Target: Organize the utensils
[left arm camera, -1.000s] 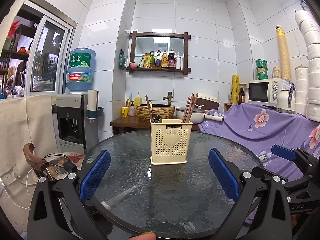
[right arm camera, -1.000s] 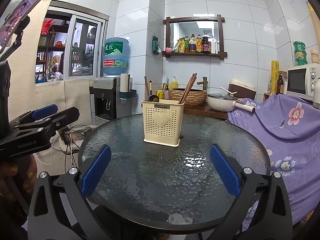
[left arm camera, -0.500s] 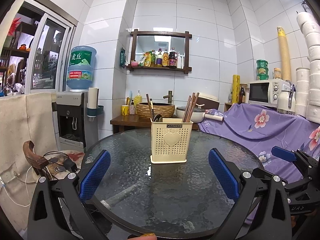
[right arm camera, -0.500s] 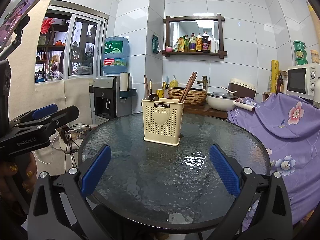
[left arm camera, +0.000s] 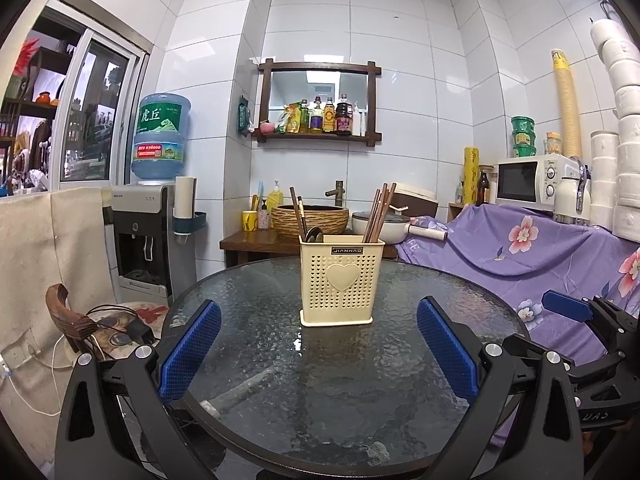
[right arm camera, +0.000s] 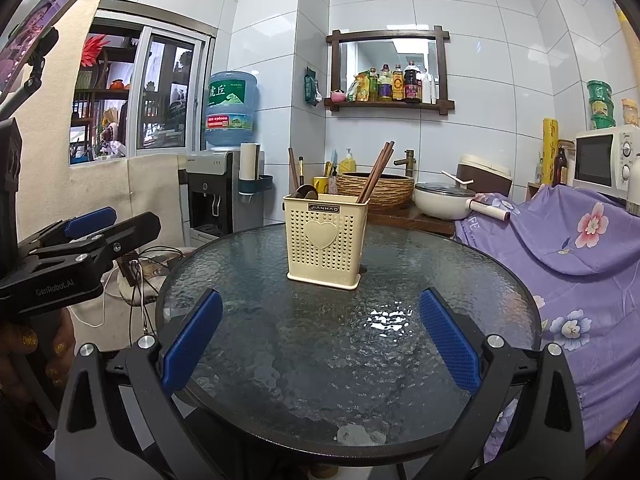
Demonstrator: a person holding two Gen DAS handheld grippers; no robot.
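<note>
Bright, even indoor light on the white wall tiles (left arm camera: 404,80), no dim areas. Ceiling lamp reflected in the wall mirror (right arm camera: 386,50). Specular glare patch on the textured glass bench (right arm camera: 386,316), just in front of the cream utensil holder (right arm camera: 324,240); soft dark shadow at the holder's base. Strong fisheye: tile lines bow, black vignette in the corners. Focus sharp throughout, no motion blur. Window (left arm camera: 92,120) left of the holder slightly dimmer.
</note>
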